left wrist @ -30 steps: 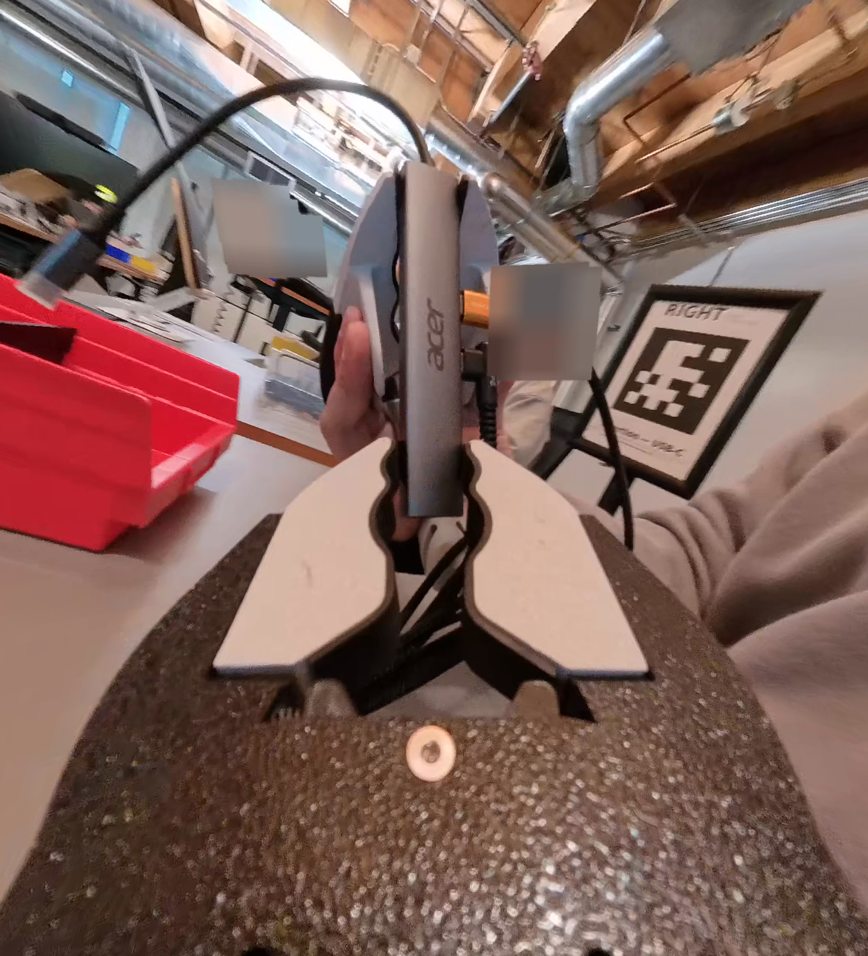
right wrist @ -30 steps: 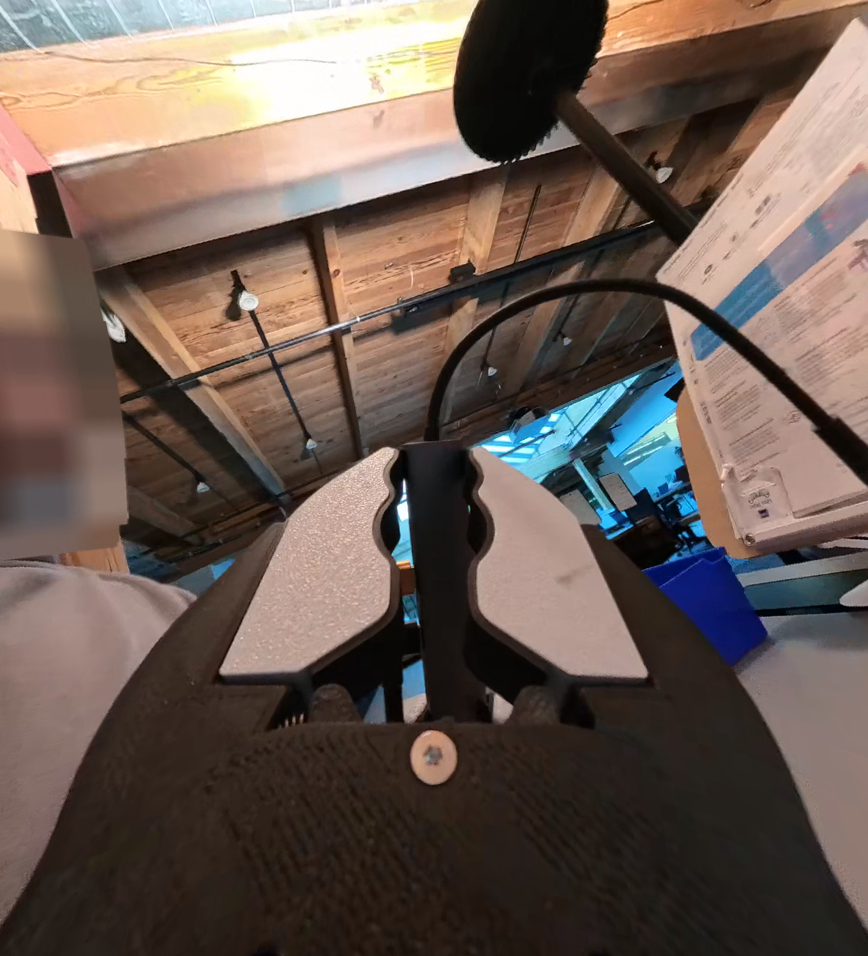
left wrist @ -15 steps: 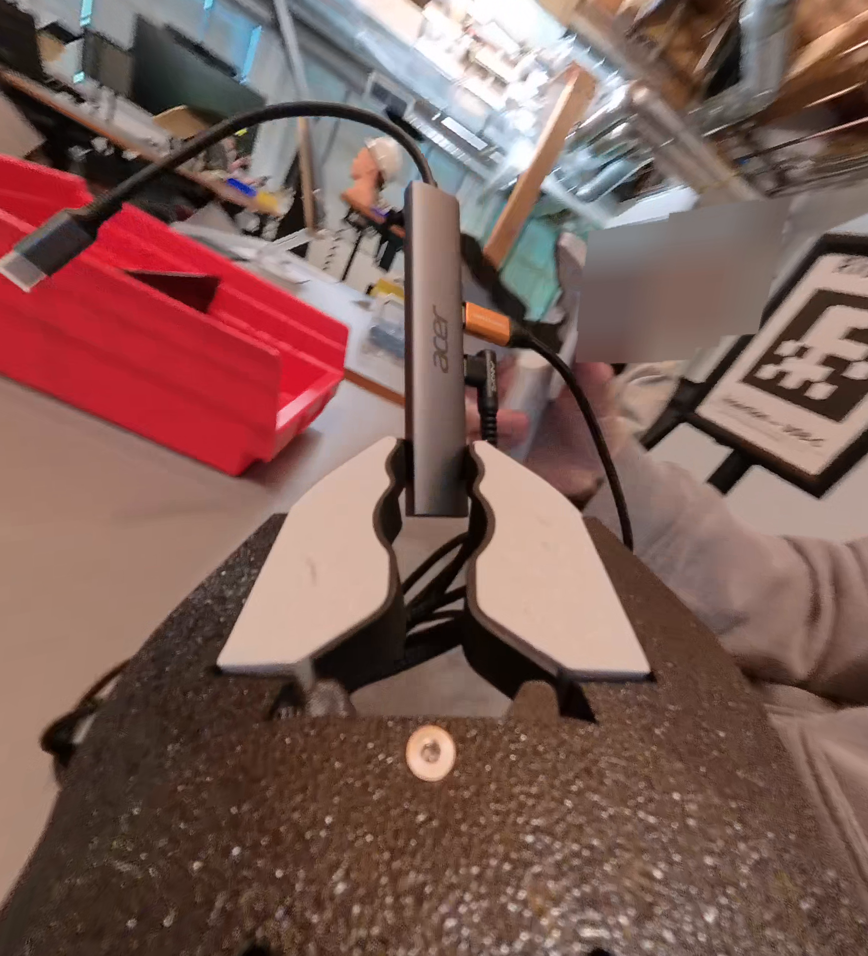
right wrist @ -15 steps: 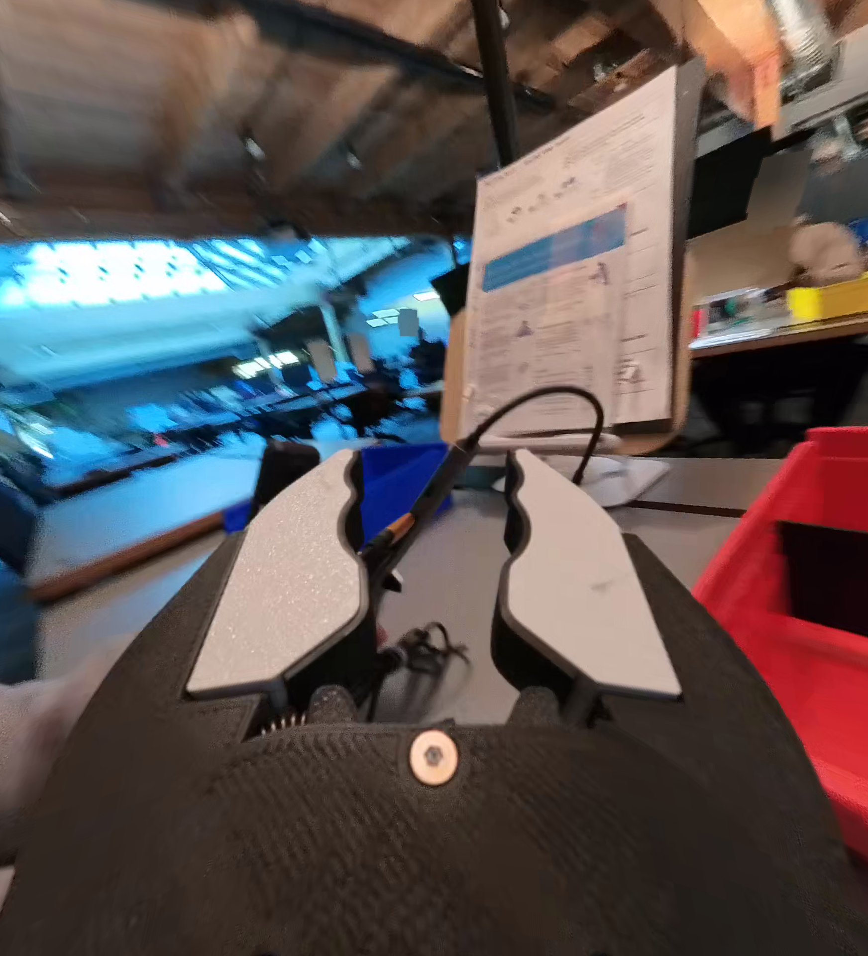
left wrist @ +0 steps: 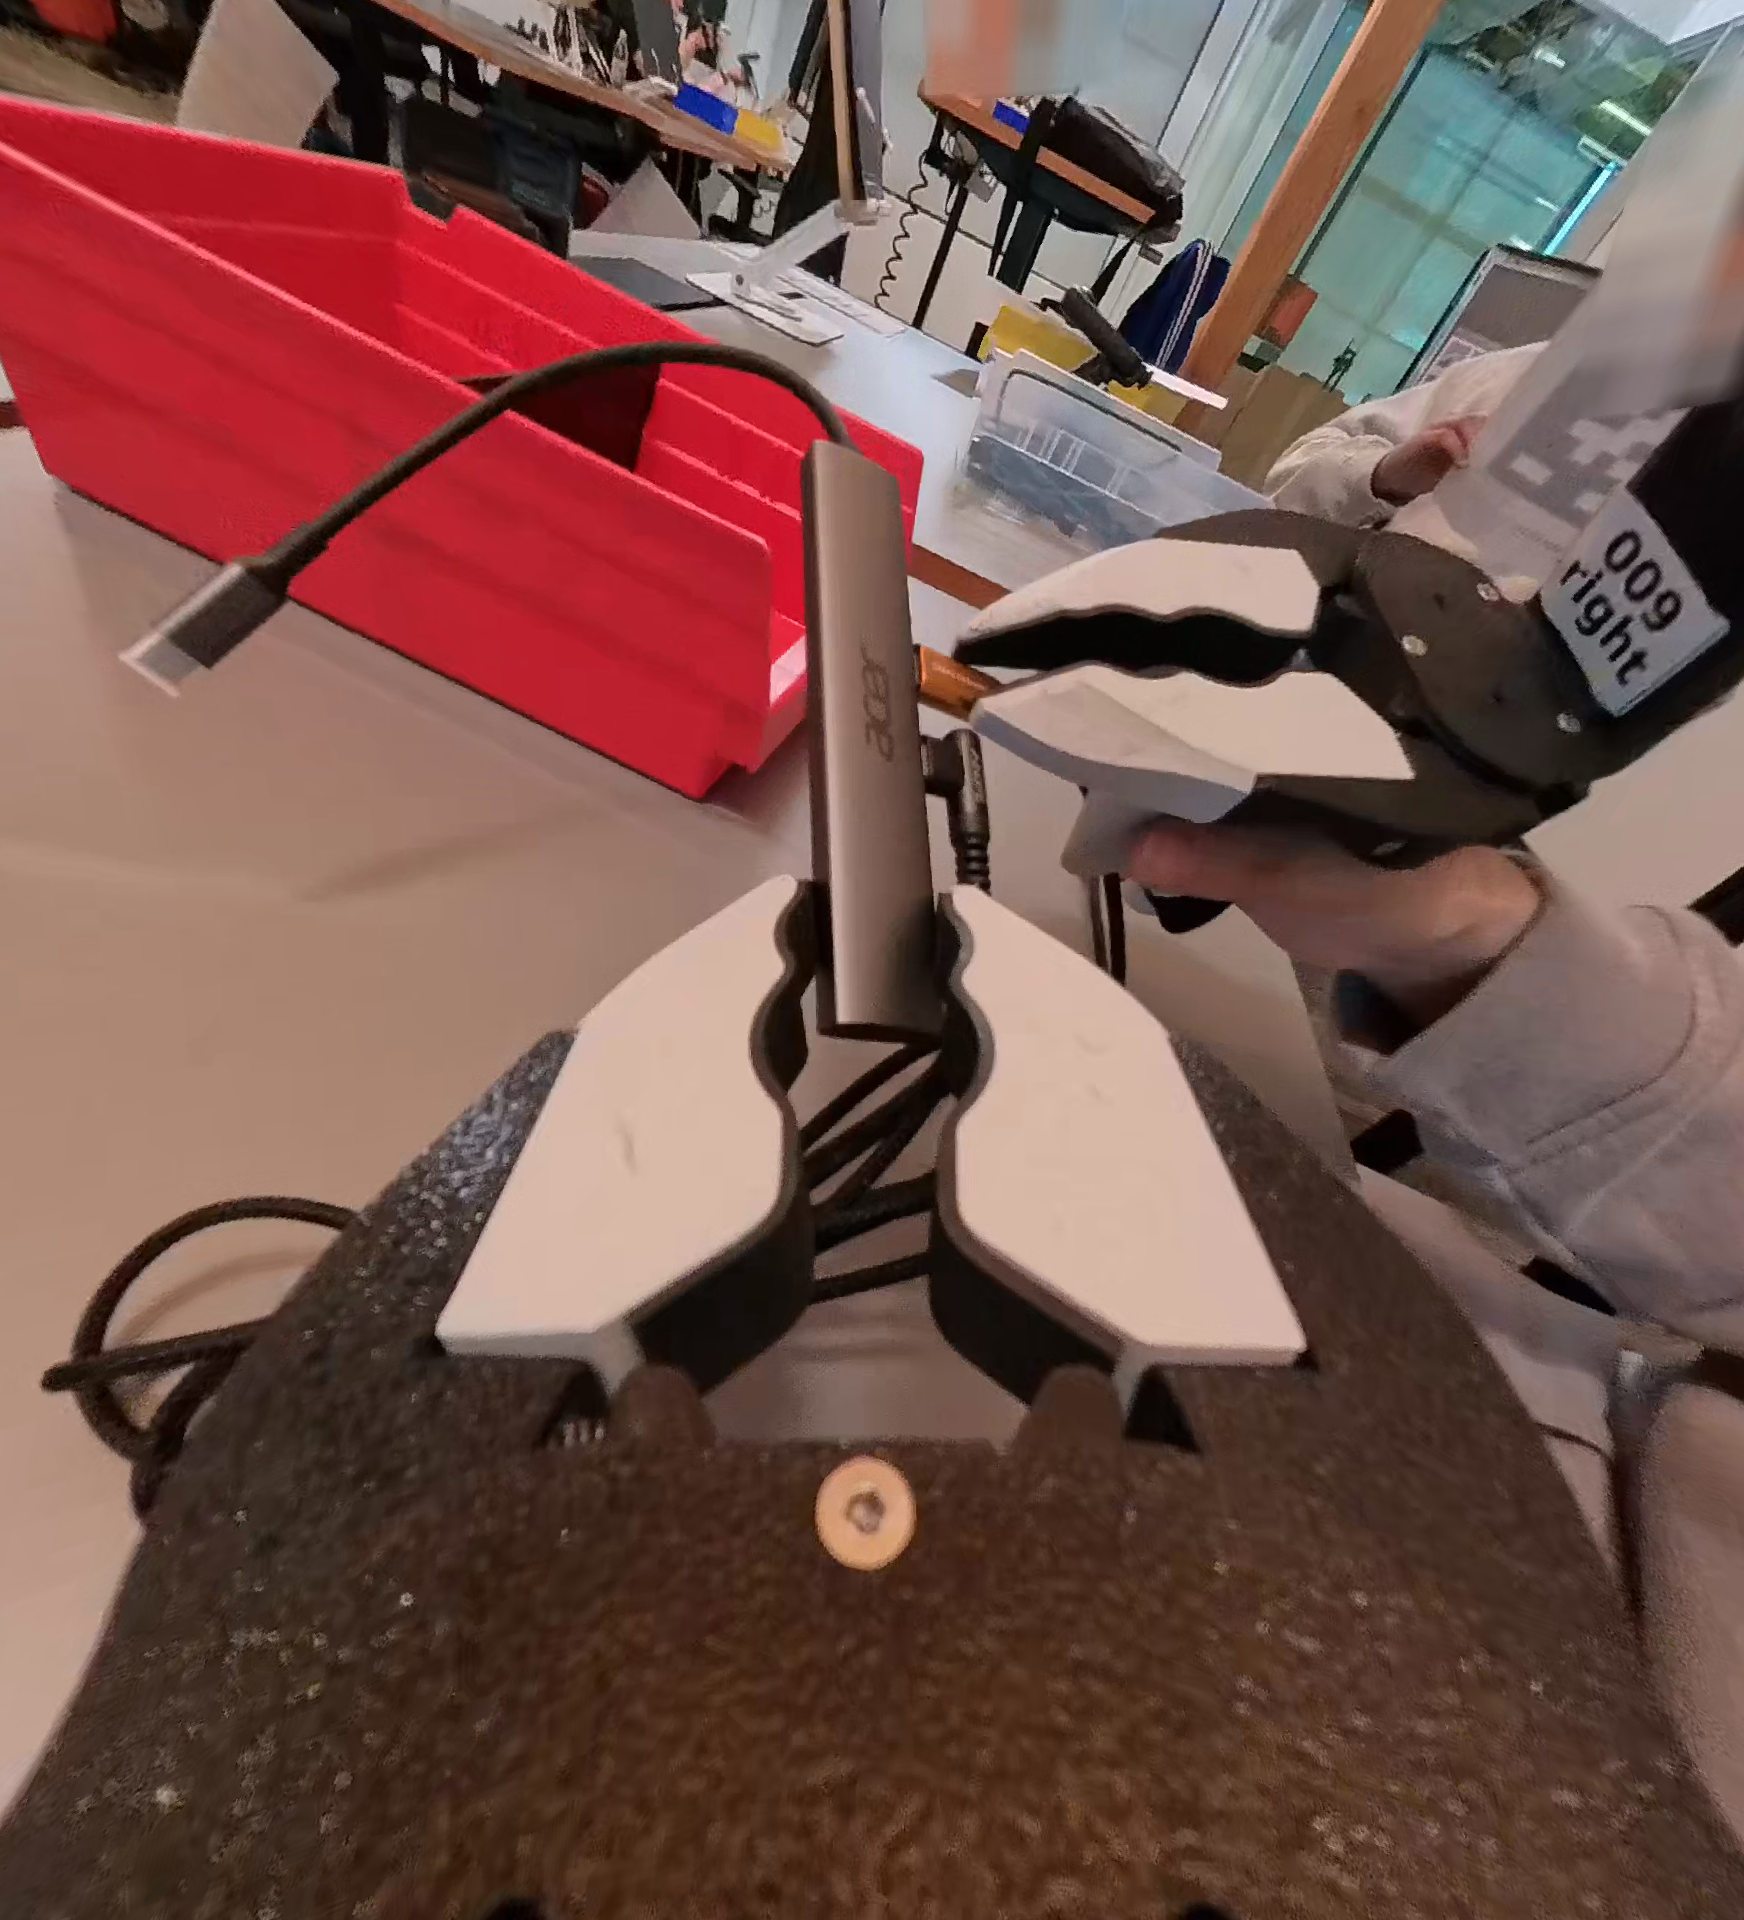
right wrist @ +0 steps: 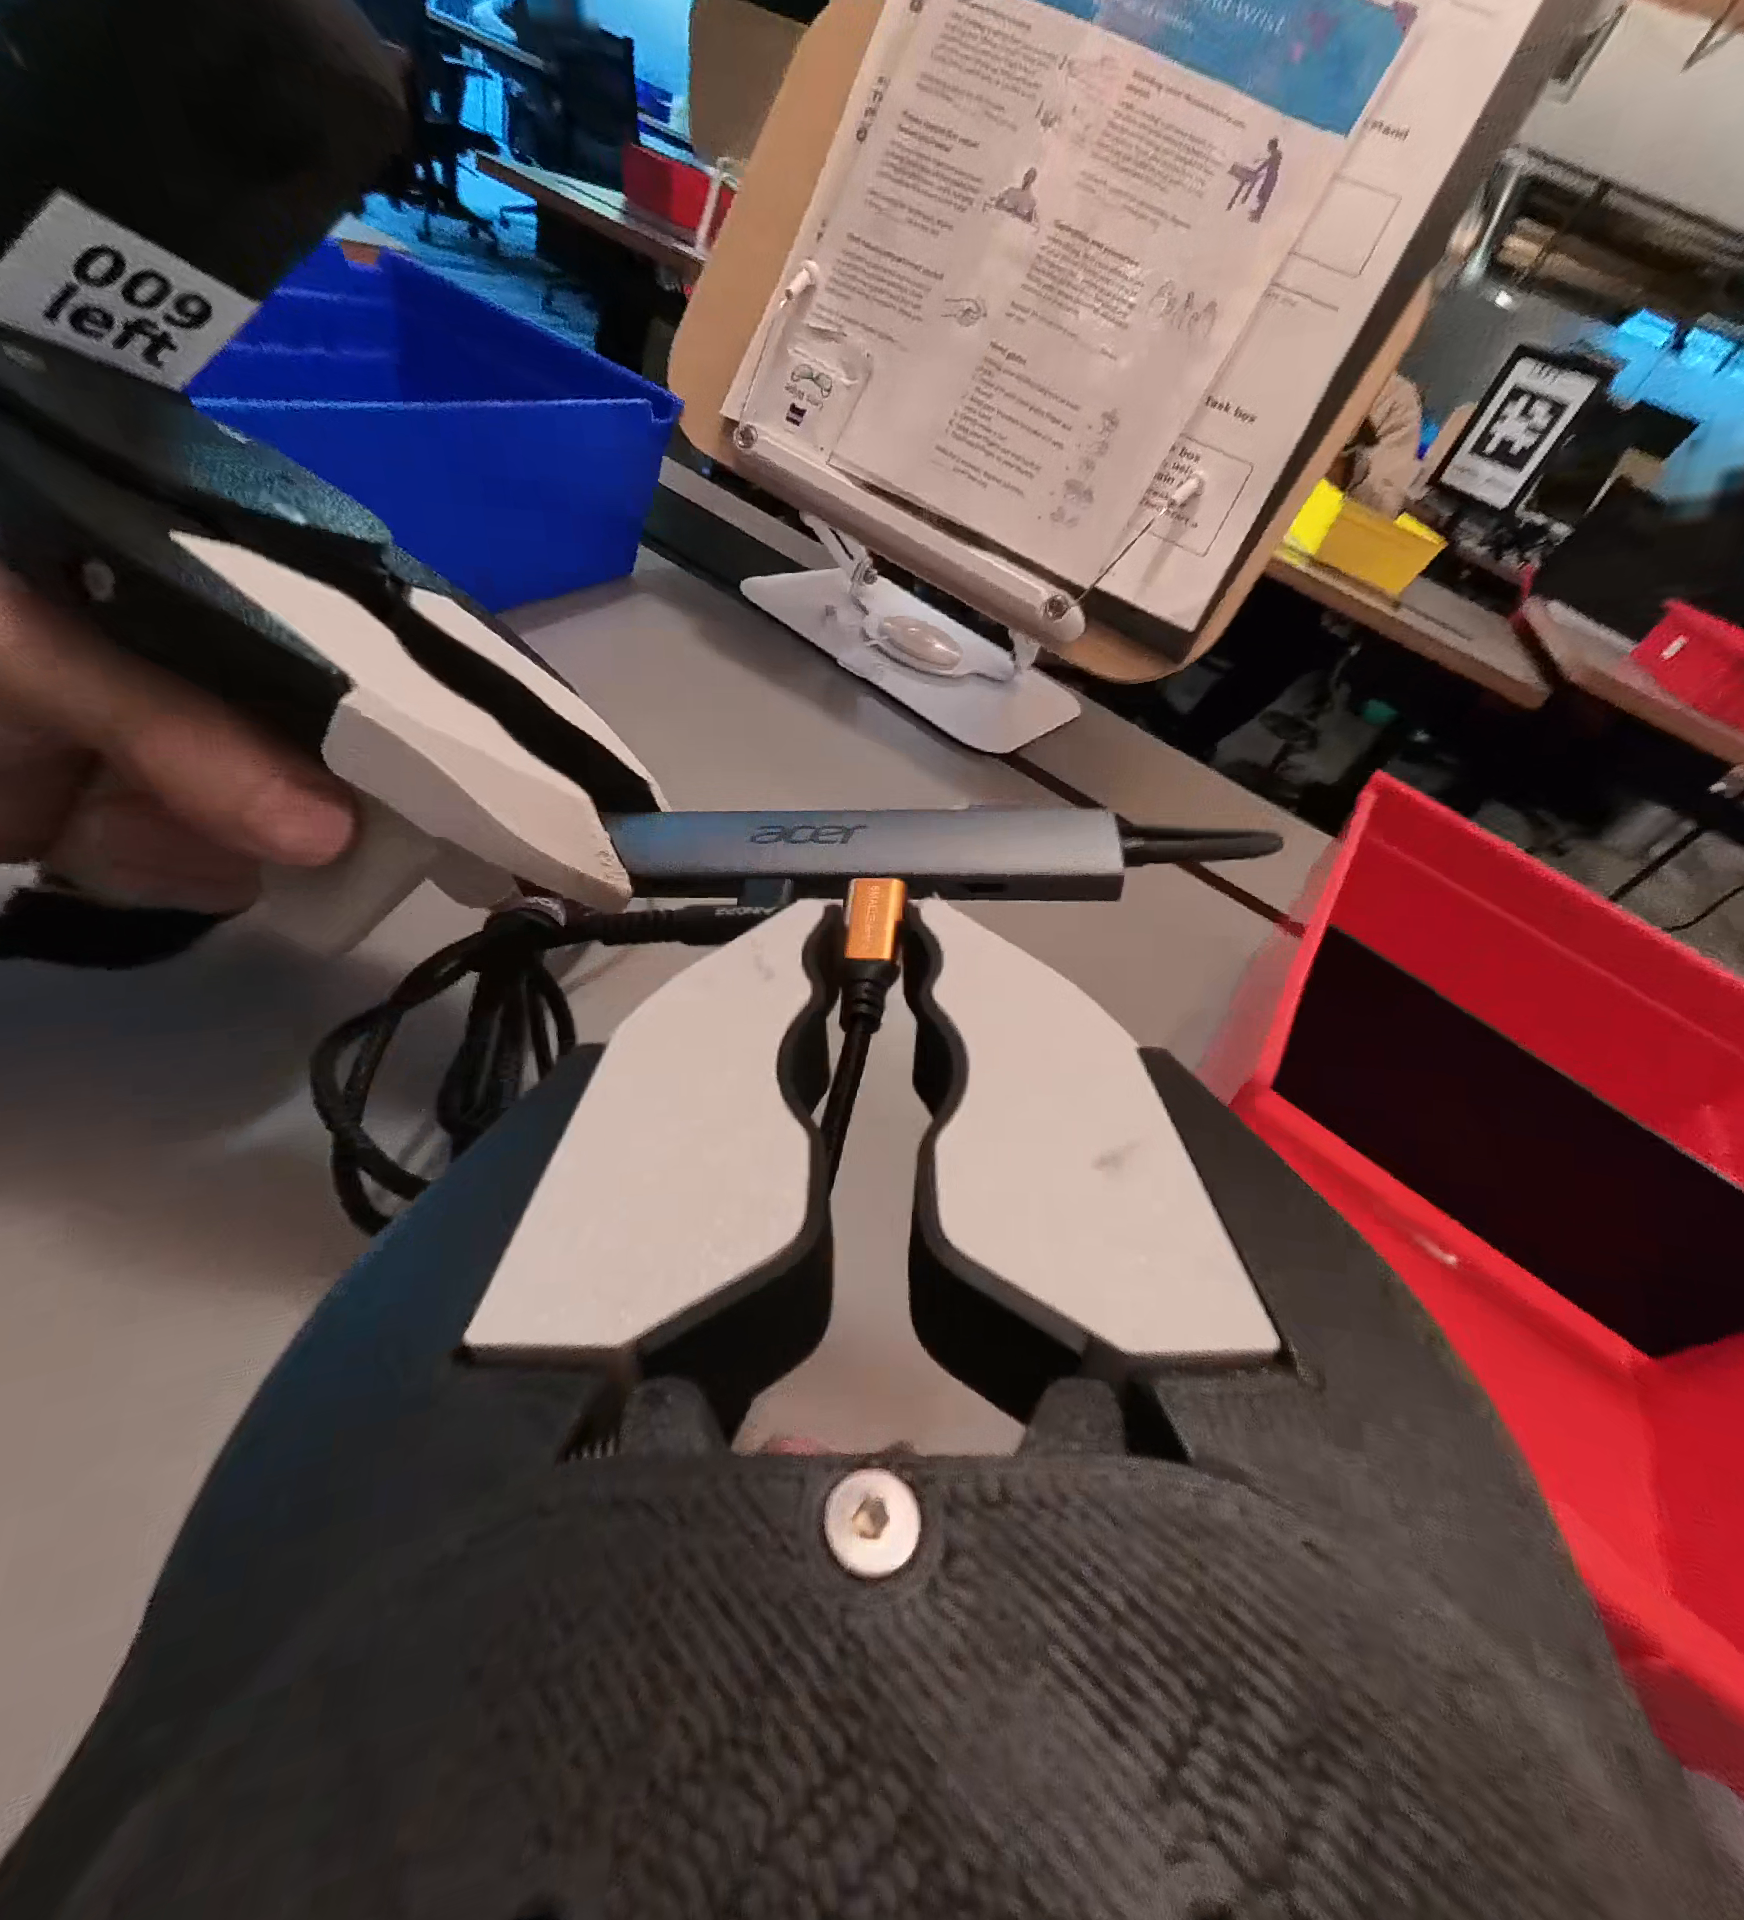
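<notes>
A: Left gripper (left wrist: 873, 961): jaws clamping the near end of the slim grey metal USB hub (left wrist: 863, 727), holding it above the grey table (left wrist: 224, 883).

B: Right gripper (right wrist: 866, 940): jaws narrowly parted, flanking the orange-collared plug (right wrist: 873, 914) seated in the hub's side; whether gripping, cannot tell. Red plastic bin (right wrist: 1574, 1143) lying just beside.

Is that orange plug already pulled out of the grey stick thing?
No. The orange plug sits in the side of the grey hub, with the right gripper around it.
</notes>
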### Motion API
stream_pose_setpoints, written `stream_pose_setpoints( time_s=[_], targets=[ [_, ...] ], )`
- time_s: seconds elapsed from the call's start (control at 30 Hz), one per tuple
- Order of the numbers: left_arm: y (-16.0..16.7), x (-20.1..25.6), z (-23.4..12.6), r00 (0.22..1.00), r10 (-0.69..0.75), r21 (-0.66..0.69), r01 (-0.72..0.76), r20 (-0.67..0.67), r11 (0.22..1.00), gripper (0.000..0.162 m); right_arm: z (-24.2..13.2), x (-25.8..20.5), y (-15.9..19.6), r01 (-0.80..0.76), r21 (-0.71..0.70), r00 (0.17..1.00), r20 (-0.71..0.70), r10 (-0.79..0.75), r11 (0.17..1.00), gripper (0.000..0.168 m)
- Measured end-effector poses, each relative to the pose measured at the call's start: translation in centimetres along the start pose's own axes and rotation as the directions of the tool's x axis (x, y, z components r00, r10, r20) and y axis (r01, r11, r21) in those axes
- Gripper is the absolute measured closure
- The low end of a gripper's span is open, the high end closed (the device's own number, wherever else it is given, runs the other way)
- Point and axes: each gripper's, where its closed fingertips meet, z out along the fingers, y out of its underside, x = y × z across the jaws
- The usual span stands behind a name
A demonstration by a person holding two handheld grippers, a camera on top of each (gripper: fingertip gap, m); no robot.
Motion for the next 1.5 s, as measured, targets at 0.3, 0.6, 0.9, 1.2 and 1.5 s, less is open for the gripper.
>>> stream_pose_setpoints(
  time_s=[0.3, 0.6, 0.9, 1.2, 1.5],
  targets=[
    [0.4, -0.3, 0.0, 0.999, -0.036, -0.008, 0.035, -0.012, 0.999, 0.141, 0.1, -0.1, 1.3, -0.006, -0.025, 0.999, -0.052, 0.005, 1.0, 0.153],
    [0.1, 0.1, 0.1, 0.997, -0.052, 0.004, 0.052, -0.049, 0.999, 0.141, -0.1, -0.1, 1.2, -0.019, 0.028, 0.996, -0.084, 0.021, 0.999, 0.156],
    [-2.4, 0.5, -0.1, 0.907, 0.382, 0.141, -0.407, 0.177, 0.902, 0.127, -1.3, 1.7, -0.4, -0.435, 0.231, 0.88, -0.098, 0.465, 0.87, 0.157],
    [-2.6, 1.2, 0.5, 0.904, 0.386, 0.199, -0.419, 0.185, 0.886, 0.138, -1.7, 1.9, -0.1, -0.604, 0.317, 0.772, 0.002, 0.636, 0.731, 0.158],
    [-2.1, 1.1, 0.9, 0.86, 0.454, 0.156, -0.494, 0.235, 0.855, 0.139, -1.7, 1.2, -0.3, -0.627, 0.313, 0.768, 0.092, 0.634, 0.714, 0.158]
  ],
)
